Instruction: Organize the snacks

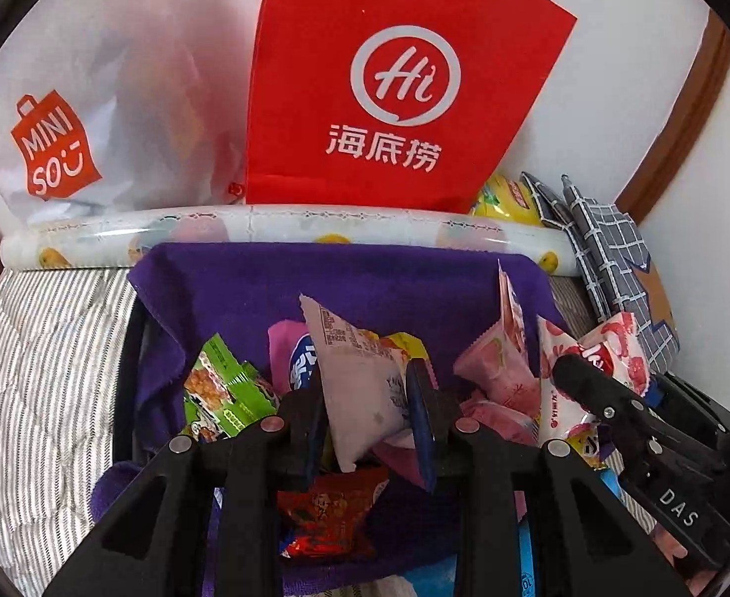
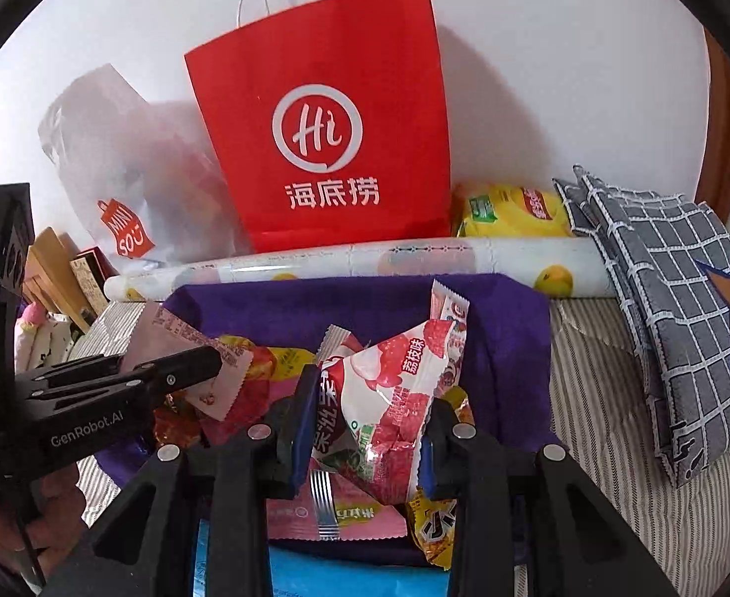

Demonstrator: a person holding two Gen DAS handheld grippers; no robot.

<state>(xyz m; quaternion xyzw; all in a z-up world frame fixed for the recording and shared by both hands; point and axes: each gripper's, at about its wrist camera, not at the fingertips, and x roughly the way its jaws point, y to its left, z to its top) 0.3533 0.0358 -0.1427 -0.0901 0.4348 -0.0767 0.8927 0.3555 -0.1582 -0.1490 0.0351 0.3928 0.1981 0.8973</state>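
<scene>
My left gripper (image 1: 371, 398) is shut on a pale pink snack packet (image 1: 360, 378), held above a purple cloth (image 1: 275, 283) strewn with several snack packets. My right gripper (image 2: 370, 418) is shut on a red and white lychee snack packet (image 2: 390, 393) over the same purple cloth (image 2: 504, 328). The right gripper (image 1: 613, 408) shows at the right of the left wrist view, the left gripper (image 2: 176, 373) at the left of the right wrist view. A green packet (image 1: 226, 388) and a red packet (image 1: 330, 512) lie below the left gripper.
A red paper bag (image 1: 395, 79) and a white Miniso bag (image 1: 81, 114) stand against the wall behind a printed roll (image 1: 285, 234). A grey checked cloth (image 2: 673, 298) and a yellow packet (image 2: 509, 211) lie at the right. Striped bedding (image 1: 37, 373) surrounds the purple cloth.
</scene>
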